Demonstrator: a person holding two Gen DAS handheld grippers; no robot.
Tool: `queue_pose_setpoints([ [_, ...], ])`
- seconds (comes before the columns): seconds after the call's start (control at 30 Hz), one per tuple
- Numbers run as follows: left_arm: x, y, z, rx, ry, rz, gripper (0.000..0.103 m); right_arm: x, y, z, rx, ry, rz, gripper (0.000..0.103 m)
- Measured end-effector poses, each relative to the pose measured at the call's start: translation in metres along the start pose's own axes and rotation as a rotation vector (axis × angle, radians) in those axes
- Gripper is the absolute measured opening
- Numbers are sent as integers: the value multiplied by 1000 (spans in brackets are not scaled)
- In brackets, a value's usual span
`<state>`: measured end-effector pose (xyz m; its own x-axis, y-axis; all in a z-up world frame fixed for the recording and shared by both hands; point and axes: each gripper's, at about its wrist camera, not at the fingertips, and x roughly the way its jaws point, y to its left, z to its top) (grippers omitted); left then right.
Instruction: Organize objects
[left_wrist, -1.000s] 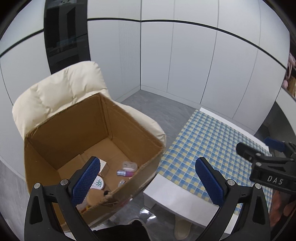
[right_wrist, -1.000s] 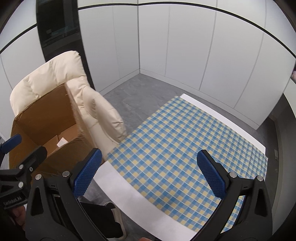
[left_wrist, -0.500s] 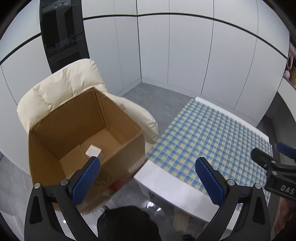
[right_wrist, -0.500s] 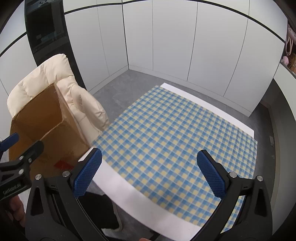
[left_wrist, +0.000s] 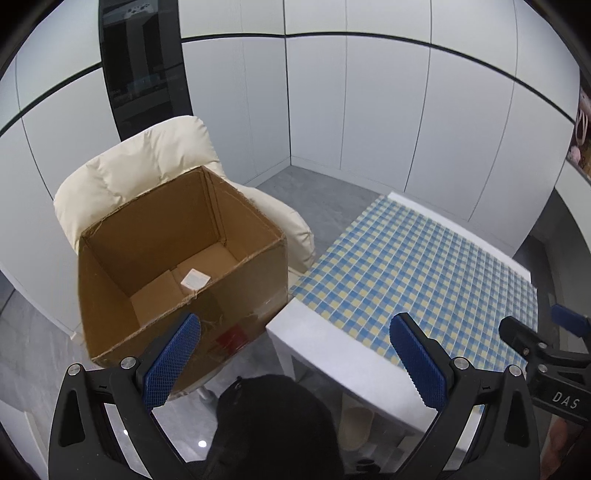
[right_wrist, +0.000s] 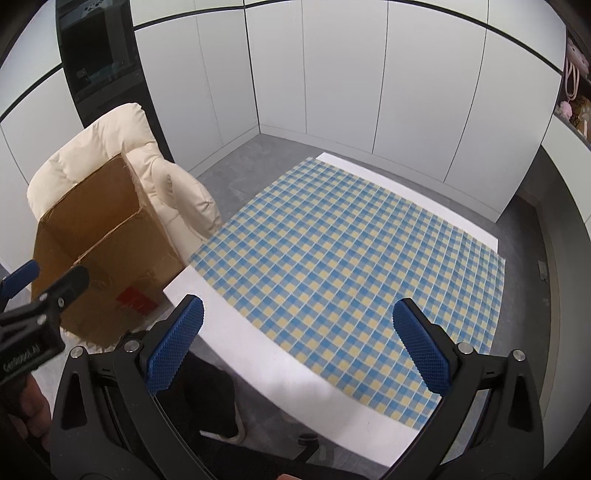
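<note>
Left wrist: left gripper (left_wrist: 295, 354) wide open, empty, now pulled back higher from the cardboard box (left_wrist: 177, 273) on the cream armchair (left_wrist: 140, 166); only a white packet (left_wrist: 195, 278) visible inside.

Right wrist: right gripper (right_wrist: 299, 343) gaping, empty, risen over the bare checkered tablecloth (right_wrist: 351, 251). Probably done.

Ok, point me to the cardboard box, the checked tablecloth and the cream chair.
cardboard box (left_wrist: 236, 295), left wrist view, front outer wall.
checked tablecloth (right_wrist: 351, 258), right wrist view, middle of the cloth.
cream chair (left_wrist: 140, 166), left wrist view, padded backrest.
</note>
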<state>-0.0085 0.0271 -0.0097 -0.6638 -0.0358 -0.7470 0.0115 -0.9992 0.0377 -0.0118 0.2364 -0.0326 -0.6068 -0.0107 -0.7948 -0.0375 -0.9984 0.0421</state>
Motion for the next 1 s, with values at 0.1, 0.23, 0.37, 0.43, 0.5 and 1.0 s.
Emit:
queue_pose_setpoints([
  [0.1,1,-3,-9,21,44,-12,102,-4,3,-6,-23,6,2,103],
  [0.23,1,-6,-16,42,75,-29,102,-9,4,-15,-26,20,-10,103],
  [0.37,0,-8,-19,48,87,-33,102,-13,6,-22,-29,35,-21,103],
  [0.43,1,-9,-21,51,96,-44,102,-14,5,-24,-19,39,-7,103],
  [0.5,3,-13,-23,63,111,-48,102,-13,6,-25,-17,49,7,103],
  [1.0,-3,-14,-24,67,81,-33,102,-13,3,-24,-13,46,-37,103],
])
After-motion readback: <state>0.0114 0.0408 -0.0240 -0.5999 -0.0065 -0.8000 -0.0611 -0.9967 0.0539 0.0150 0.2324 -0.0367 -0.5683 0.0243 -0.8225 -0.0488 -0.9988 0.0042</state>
